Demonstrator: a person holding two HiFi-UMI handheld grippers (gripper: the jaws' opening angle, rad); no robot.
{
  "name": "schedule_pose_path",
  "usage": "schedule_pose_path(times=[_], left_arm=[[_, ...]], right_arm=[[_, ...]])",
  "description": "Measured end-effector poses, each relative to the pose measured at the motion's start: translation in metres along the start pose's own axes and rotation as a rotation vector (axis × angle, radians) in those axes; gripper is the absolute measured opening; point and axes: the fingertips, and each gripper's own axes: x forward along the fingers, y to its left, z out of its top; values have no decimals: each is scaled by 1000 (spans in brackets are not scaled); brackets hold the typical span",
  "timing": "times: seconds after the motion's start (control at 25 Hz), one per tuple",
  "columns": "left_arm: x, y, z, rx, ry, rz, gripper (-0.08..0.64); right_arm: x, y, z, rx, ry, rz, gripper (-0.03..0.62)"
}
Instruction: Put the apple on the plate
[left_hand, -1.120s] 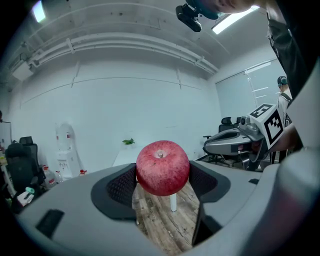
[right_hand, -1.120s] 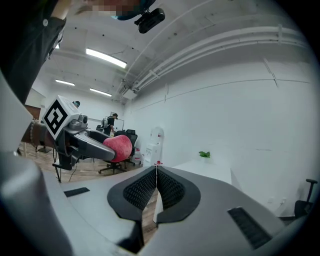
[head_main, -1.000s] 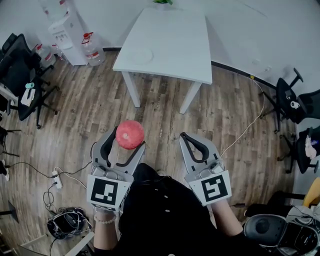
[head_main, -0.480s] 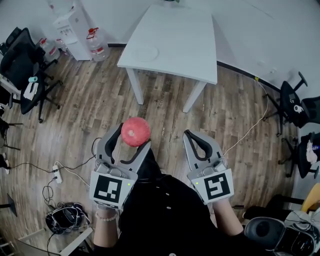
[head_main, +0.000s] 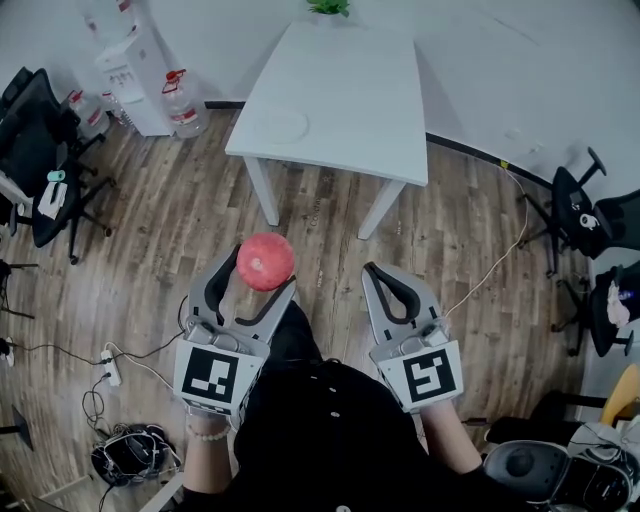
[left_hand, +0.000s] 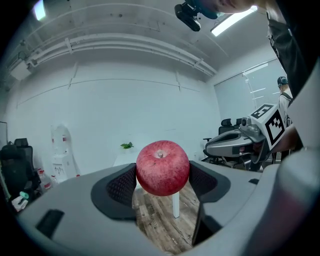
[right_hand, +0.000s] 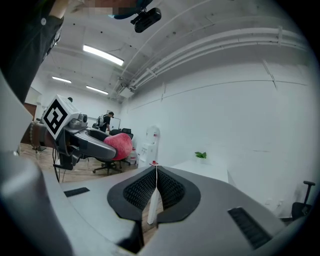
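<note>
A red apple (head_main: 264, 261) is clamped between the jaws of my left gripper (head_main: 259, 274), held in the air above the wooden floor in front of the person's body. In the left gripper view the apple (left_hand: 162, 168) sits stem-up between the two black pads. A white plate (head_main: 283, 127) lies near the left edge of the white table (head_main: 350, 90) some way ahead. My right gripper (head_main: 373, 277) hovers to the right of the apple, shut with nothing in it; its pads (right_hand: 150, 187) meet in the right gripper view.
A small green plant (head_main: 328, 6) stands at the table's far end. A water dispenser (head_main: 135, 75) and a bottle (head_main: 180, 100) stand at the back left. Office chairs (head_main: 35, 150) are at left, more chairs (head_main: 590, 210) at right. Cables (head_main: 110, 365) lie on the floor.
The view has swayed a little and come back. Both grippers hold the same pose, with the apple still in the left one.
</note>
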Motion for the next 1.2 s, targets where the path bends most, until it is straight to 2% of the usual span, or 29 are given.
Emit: schedule_pose_path(times=[0.32,0.56,0.76,0.92,1.2], left_arm=[[47,29,1,-12,9,-24,339],[83,66,5,-17,17,-30,339],[113,100,11,9,5,-45,339],[136,126,15,-20,24,-41,339],[176,176,22,-10,21,-54,339]], right_arm=[[40,-31,-4,6,30,-19,41],[84,-51,3,3,44,-22,41],[124,-64,10,5,61,-18,41],[156,-75,18,3,65,-17,41],[211,-98,28,11,88,-39,41]])
